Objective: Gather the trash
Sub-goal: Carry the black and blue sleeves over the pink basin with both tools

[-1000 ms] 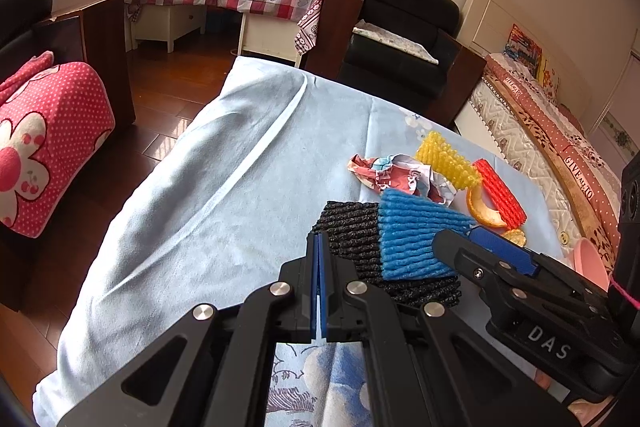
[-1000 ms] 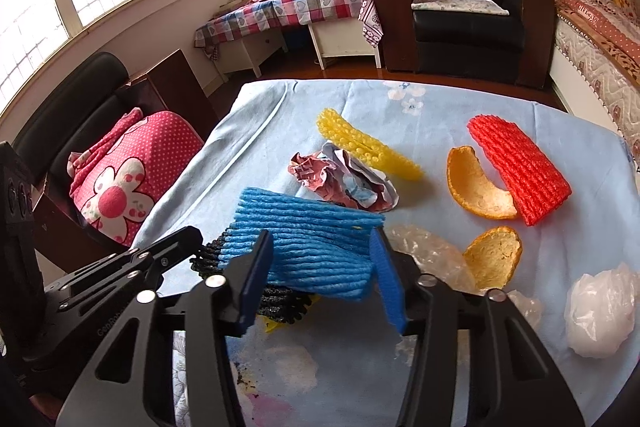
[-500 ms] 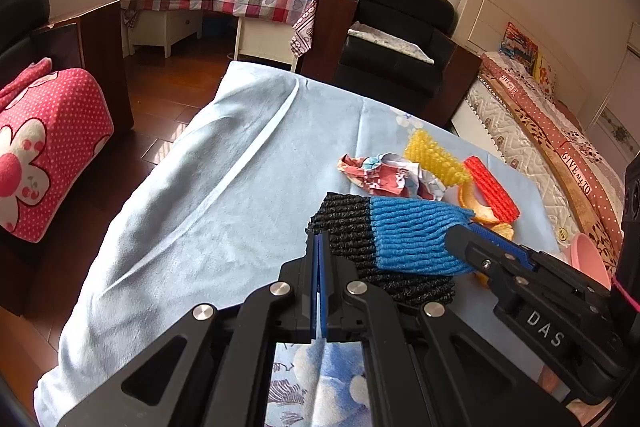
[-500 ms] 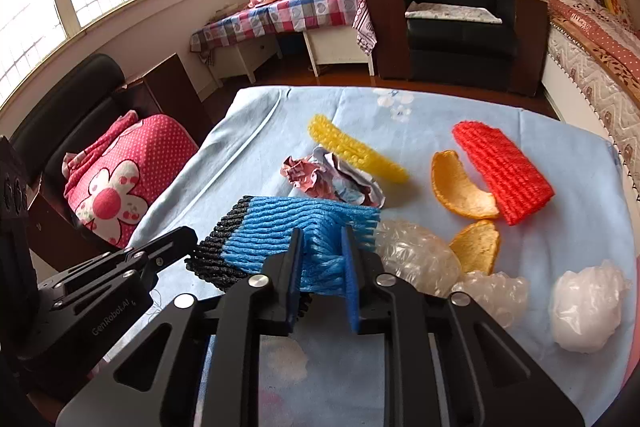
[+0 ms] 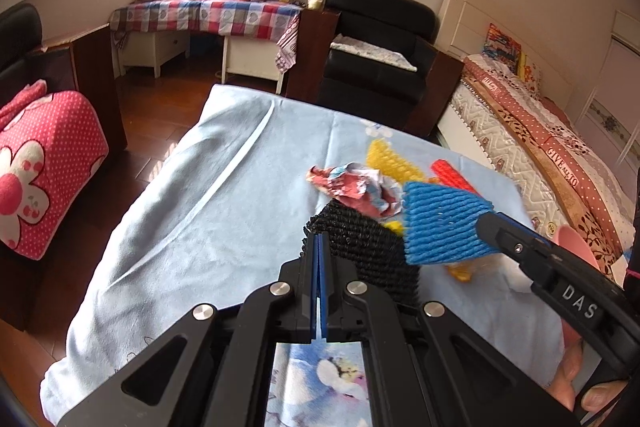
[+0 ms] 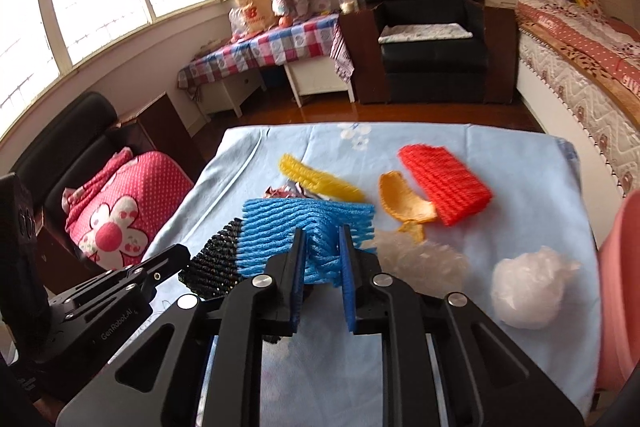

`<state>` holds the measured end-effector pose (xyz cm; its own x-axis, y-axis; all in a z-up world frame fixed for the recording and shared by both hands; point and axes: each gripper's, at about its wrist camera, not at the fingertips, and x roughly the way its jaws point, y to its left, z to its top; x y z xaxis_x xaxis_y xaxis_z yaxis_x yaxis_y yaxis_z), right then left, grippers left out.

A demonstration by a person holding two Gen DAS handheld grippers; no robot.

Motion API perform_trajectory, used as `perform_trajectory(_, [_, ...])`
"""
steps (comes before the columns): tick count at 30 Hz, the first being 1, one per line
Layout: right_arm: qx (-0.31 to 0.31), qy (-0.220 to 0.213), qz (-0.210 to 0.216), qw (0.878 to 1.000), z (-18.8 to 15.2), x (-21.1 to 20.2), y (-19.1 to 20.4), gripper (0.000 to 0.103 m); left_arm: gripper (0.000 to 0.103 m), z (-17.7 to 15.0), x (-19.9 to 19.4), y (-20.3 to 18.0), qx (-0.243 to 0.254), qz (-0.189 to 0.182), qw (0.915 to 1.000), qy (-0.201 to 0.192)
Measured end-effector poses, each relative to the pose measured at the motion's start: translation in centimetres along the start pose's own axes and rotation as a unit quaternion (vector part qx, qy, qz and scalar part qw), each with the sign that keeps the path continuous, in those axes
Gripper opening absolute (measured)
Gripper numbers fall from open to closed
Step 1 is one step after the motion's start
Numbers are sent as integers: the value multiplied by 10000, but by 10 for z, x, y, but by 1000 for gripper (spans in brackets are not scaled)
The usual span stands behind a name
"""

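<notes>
My right claw (image 6: 322,259) pinches the blue net (image 6: 304,227) at its near edge, the foam bunched between the pads and lifted off the tabletop (image 6: 520,163). My left claw (image 5: 319,267) is pressed together, its tips against the black net (image 5: 360,247), though I cannot tell whether any of it is caught between them. Beyond the blue net lie crumpled paper (image 5: 352,187), a yellow net (image 6: 316,177), orange peel (image 6: 400,197) and a red net (image 6: 444,181), the peel touching the red net. To the right sit bubble wrap (image 6: 420,263) and a white plastic wad (image 6: 528,287). A pink bin (image 6: 618,283) stands at the tabletop's right edge.
</notes>
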<state>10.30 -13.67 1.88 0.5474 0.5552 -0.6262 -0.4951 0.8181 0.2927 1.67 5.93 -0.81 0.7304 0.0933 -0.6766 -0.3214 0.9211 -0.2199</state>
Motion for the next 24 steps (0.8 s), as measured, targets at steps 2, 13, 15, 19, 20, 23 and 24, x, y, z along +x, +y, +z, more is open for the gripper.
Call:
perform_trajectory(2, [64,-101,-49,9999,0,-11,-4,16,0,1,-6,-6,60,-45,10000,-55])
perform_trajectory(13, [476,-615,-432,9960,-6,-74,-41,16,0,6,-40,-52,452,-498,9969,-413])
perform_trajectory(15, [570,-694,-542,9945,-9,-85,-49,16,0,8,-47,-60,458,-766,9949,-468])
perform_trajectory(19, [767,-826,-718,9910,-13,-102,-67,17,0,11,-56,-79,587,-1078,9908,-572])
perform_trajectory(20, [823,-865,-764,9899,-15,-107,-72,16,0,12,-58,-84,614,-1129,9900,-579])
perform_trajectory(23, [958,-993,-936,9860,-19,-122,-88,16,0,14,-60,-104,755,-1328,9866,-572])
perform_trajectory(24, [981,-1029,-989,9849,-21,-126,-92,16,0,14,-61,-113,826,-1387,9853,-567])
